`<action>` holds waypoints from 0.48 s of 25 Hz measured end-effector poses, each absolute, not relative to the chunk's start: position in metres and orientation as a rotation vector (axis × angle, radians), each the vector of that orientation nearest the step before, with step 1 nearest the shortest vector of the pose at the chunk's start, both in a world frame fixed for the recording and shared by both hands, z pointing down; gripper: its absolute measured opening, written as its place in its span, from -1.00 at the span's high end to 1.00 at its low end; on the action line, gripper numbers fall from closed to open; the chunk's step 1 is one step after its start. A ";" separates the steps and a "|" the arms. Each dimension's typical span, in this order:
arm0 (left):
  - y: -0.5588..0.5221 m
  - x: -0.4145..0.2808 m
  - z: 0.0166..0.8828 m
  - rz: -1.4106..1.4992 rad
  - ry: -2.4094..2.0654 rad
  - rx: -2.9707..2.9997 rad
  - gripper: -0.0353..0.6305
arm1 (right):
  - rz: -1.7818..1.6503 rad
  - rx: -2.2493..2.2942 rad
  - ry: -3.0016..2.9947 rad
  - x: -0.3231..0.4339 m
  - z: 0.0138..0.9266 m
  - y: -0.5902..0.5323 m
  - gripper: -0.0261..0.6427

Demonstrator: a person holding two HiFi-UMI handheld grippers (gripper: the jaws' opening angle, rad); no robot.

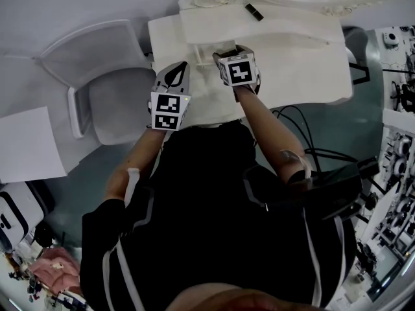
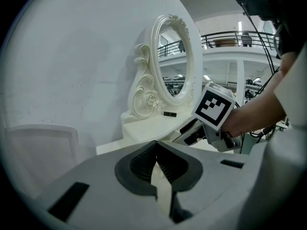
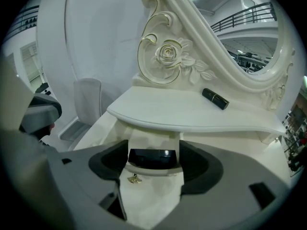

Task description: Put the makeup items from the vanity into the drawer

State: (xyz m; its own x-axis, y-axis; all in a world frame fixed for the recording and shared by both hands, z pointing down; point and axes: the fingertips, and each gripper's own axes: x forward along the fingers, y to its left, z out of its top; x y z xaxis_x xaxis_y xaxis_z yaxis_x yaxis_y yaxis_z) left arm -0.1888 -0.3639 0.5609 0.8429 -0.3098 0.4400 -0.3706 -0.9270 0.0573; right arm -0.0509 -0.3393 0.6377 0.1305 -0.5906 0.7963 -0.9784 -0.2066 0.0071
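Observation:
A black tube lies on the white vanity's upper shelf below the ornate mirror. Under that shelf a small drawer with a gold knob stands pulled out, with a black case lying inside it. My right gripper is open over the drawer. Its fingertips flank the case, and a sliver of white shows beside it. My left gripper hovers just left of the drawer, shut with nothing in it.
A white chair stands left of the vanity. Black cables run down at the vanity's right side, by racks of equipment. A white sheet lies on the floor at the left.

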 end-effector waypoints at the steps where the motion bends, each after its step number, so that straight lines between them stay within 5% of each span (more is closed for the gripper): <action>1: -0.364 -0.188 0.561 0.653 -0.535 2.880 0.88 | 0.922 1.867 -1.513 -0.051 0.638 -0.339 -0.10; 12: -0.357 -0.176 0.557 0.657 -0.533 2.895 0.88 | 0.906 1.892 -1.618 -0.049 0.617 -0.331 -0.12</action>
